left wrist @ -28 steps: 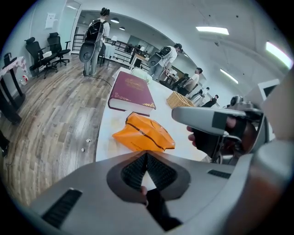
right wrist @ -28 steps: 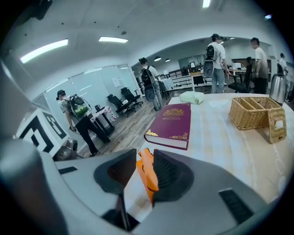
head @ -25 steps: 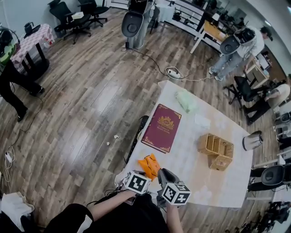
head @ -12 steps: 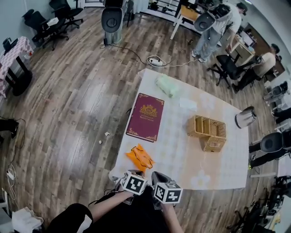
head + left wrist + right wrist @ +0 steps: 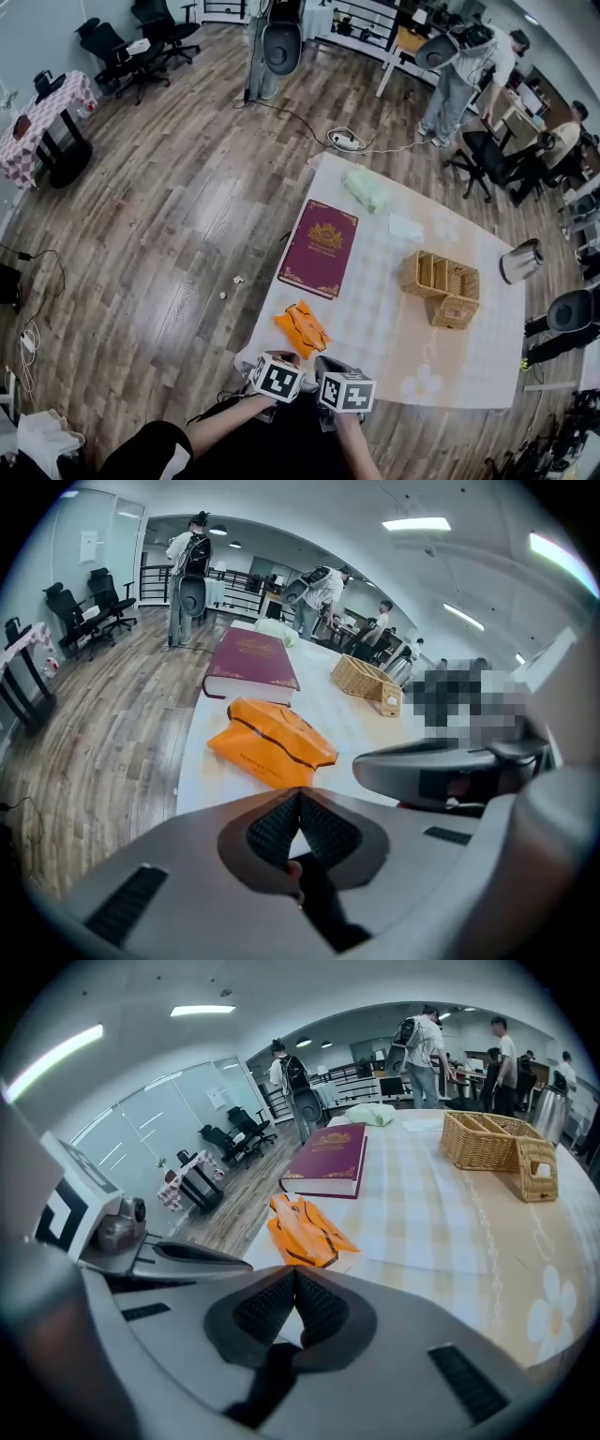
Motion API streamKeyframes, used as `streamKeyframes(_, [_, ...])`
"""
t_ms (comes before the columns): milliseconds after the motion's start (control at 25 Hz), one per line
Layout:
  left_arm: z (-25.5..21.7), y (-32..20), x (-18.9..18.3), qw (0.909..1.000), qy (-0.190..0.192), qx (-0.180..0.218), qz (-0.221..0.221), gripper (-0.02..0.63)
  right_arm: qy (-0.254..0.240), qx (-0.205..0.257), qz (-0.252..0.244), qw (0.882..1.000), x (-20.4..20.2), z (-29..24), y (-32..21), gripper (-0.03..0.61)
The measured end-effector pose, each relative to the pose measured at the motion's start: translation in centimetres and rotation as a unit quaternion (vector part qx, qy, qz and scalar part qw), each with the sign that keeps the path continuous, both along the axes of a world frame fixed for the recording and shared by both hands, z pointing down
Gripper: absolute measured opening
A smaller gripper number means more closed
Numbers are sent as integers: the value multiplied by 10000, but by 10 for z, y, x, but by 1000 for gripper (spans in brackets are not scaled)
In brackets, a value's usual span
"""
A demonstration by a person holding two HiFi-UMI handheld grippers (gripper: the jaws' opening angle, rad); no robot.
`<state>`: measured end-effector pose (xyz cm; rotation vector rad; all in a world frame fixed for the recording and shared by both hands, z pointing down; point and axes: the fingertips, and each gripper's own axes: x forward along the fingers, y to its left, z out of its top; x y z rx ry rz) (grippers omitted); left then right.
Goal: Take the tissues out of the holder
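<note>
Right gripper (image 5: 293,1277) fingers (image 5: 267,1309) have pressed together on nothing; left gripper (image 5: 299,799) fingers (image 5: 272,829) likewise meet, empty.

The head view looks steeply down from above the near edge of the table (image 5: 394,309) and stands well clear of it. The table runs away toward 1 o'clock.

Both gripper cameras sit low at that near edge, at 6 o'clock in the head view, close to the tabletop. The left gripper view looks along the left gripper (image 5: 299,794) across the table, with the orange pouch (image 5: 272,745) near and the red book (image 5: 249,663) behind it. The right gripper view looks along the right gripper (image 5: 294,1271) in almost the same direction.

All three views share the pouch, the book and the wicker basket (image 5: 497,1152). Each gripper view also shows the other gripper, at 3 o'clock in the left view and 9 o'clock in the right.
</note>
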<state>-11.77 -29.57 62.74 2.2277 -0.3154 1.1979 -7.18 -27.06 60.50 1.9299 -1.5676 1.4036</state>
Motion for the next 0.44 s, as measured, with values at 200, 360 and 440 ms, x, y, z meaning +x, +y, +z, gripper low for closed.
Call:
streamKeyframes(200, [-1,-2,-1,9999,-8,37,-140,6,4,-46,-110,9999,3,1,1,14])
streamKeyframes(360, [2,2,6,9999,2,9,-103,6,-8,-67,-76,9999,11,4,6,14])
streamKeyframes(440, [3,3,11,10000,7,14,-71,6,-22,-78,-59,9999,15,6,8,14])
